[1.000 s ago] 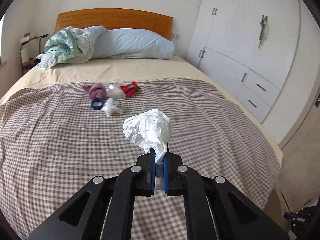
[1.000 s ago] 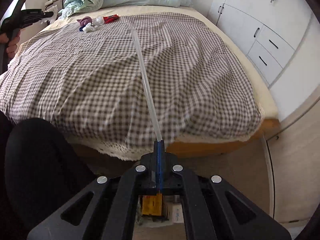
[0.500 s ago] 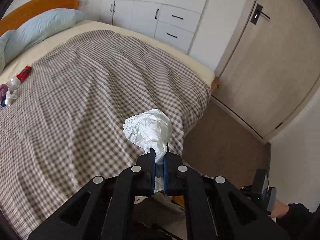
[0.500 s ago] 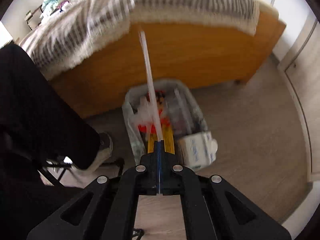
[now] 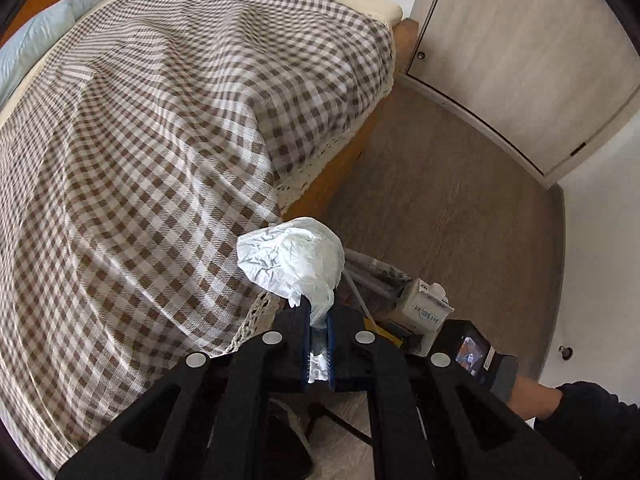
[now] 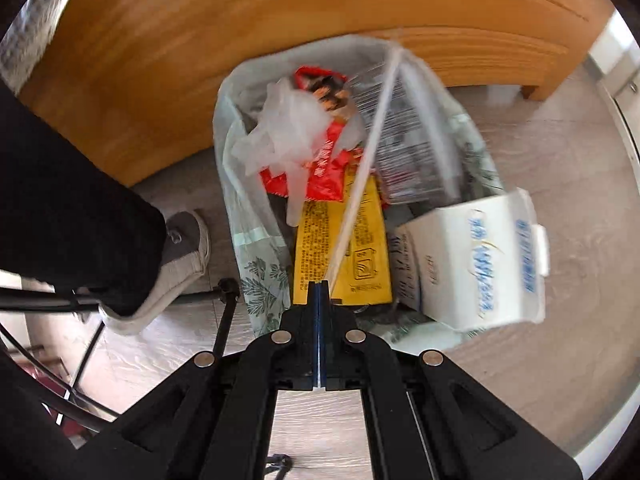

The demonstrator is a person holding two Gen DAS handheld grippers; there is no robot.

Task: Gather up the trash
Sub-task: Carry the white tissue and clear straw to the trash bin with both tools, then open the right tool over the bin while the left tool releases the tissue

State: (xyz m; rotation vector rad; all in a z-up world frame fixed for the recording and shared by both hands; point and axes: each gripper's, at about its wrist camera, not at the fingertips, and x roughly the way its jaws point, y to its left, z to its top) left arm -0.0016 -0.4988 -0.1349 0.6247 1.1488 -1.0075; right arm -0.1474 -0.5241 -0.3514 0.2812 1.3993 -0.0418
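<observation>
My left gripper (image 5: 319, 312) is shut on a crumpled white tissue (image 5: 294, 258), held over the foot corner of the bed. My right gripper (image 6: 319, 286) is shut on a long clear straw (image 6: 366, 164) that slants up over the open trash bag (image 6: 236, 184) on the floor. The bag holds red and yellow wrappers (image 6: 340, 236), crumpled clear plastic (image 6: 286, 134) and a white carton (image 6: 478, 256). In the left wrist view the same carton (image 5: 422, 304) and the straw (image 5: 358, 296) show just past the tissue, with the right hand (image 5: 528, 390) at the lower right.
The checked bedspread (image 5: 140, 140) hangs over the wooden bed frame (image 6: 240, 20) behind the bag. A person's dark trouser leg and grey shoe (image 6: 180, 256) stand left of the bag, beside black stand legs (image 6: 224, 320). A closed door (image 5: 532, 52) and wood floor (image 5: 440, 200) lie to the right.
Both grippers have swung from facing the bed down toward the floor at its foot. The trash bag has come into the right wrist view and grown larger. Both grips are unchanged.
</observation>
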